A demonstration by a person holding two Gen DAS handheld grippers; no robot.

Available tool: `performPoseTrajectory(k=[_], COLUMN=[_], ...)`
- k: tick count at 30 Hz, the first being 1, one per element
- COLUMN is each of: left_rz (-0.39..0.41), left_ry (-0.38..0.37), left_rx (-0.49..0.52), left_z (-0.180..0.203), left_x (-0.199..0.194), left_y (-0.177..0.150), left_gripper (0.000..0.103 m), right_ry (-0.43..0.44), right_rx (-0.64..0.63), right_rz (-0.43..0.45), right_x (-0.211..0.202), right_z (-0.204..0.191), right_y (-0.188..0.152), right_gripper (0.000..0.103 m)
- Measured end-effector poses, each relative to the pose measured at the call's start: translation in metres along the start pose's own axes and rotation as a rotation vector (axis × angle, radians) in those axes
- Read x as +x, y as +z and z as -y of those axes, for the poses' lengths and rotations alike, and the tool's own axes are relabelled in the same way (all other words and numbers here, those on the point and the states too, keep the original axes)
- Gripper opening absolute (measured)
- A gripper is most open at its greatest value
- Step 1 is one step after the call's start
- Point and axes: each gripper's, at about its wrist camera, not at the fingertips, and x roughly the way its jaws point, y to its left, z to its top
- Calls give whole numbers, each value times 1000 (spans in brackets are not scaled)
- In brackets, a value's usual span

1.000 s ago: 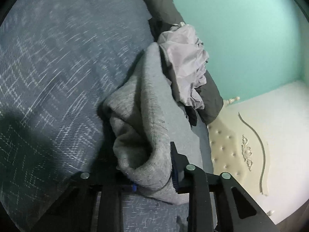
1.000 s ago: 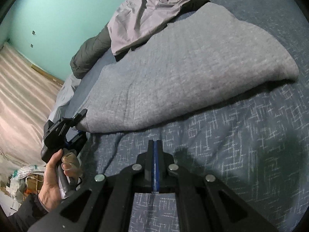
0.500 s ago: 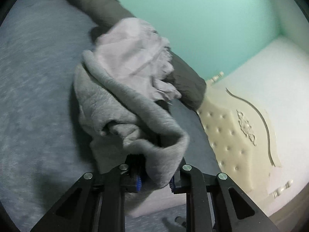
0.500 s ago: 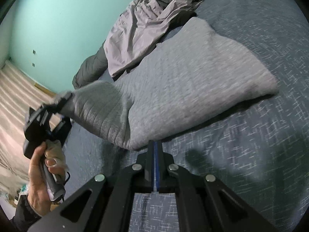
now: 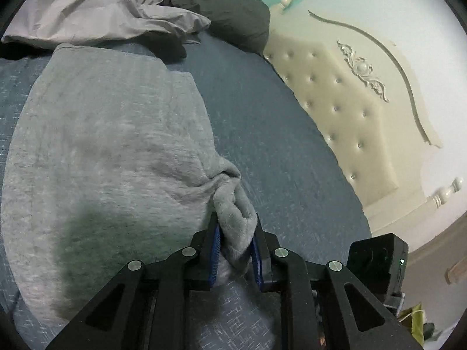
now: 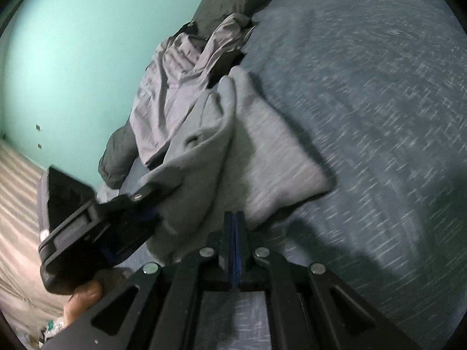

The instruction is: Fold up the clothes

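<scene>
grey knit garment (image 5: 111, 151) lies folded over on the blue bedspread (image 5: 277, 134), one corner bunched between the blue pads of the left gripper (image 5: 235, 250), which clamps it at six o'clock. right gripper (image 6: 233, 233) hovers just beside the garment's near edge, jaws pressed together on nothing. lilac cloth (image 5: 96, 8) and dark pillow (image 5: 227, 11) sit at twelve o'clock, cream tufted headboard (image 5: 344, 110) at three.

One grey knit garment (image 5: 111, 145); one pale lilac garment (image 5: 96, 8); one dark bundle (image 5: 227, 8). One bed (image 5: 277, 134). Two claws: left claw (image 5: 235, 250), right claw (image 6: 233, 250).
</scene>
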Motion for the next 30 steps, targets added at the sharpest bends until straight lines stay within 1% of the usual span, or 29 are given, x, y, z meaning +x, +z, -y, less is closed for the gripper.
performPoseTrajectory(k=[2, 3, 5, 6, 7, 8, 9, 11, 12, 13, 16, 18, 23, 26, 28, 29, 30], left_rz=[12, 21, 42, 58, 69, 79, 91, 99, 101, 100, 79, 59, 44, 42, 45, 46, 46], left_ry=[-21, -23, -27, -16, -6, 4, 18, 42, 70, 81, 117, 132, 140, 138, 139, 138, 138], left_rx=[-10, -8, 2, 5, 3, 1, -3, -10, -19, -26, -41, -38, -34, -42, -45, -46, -45], left_z=[2, 3, 4, 2, -2, -7, -12, -24, -33, -39, -55, -62, -70, -71, -72, -71, -71], left_x=[-9, -16, -32, -42, -52, -62, -69, -81, -86, -88, -90, -87, -82, -76, -75, -75, -76], left_y=[4, 7, 11, 12, 13, 15, 17, 15, 13, 10, 1, -6, -19, -20, -21, -22, -23], left_gripper=[23, 26, 35, 42, 43, 43, 43, 43, 43, 43, 43, 43, 43, 43, 43, 43, 43], right_ry=[1, 4, 15, 27, 39, 50, 57, 82, 100, 124, 156, 152, 141, 103, 63, 40, 24], right_rx=[21, 23, 30, 36, 41, 46, 47, 62, 74, 89, 96, 75, 22, -6, -28, -40, -42], right_rz=[13, 21, 35, 43, 51, 59, 64, 74, 80, 87, 91, 84, 66, 32, 13, 7, 3], right_x=[-3, -3, -2, -3, -4, -5, -5, -5, -4, -4, -3, -2, 3, 18, 29, 34, 37], right_z=[7, 7, 5, 5, 5, 5, 3, 2, 1, 2, -1, -7, -20, -25, -26, -26, -24], right_y=[6, 8, 11, 13, 16, 17, 19, 23, 25, 26, 29, 29, 29, 26, 25, 25, 25], right_gripper=[2, 4, 4, 4, 5, 8, 26, 51, 51, 51, 52, 56, 59, 59, 58, 48, 31])
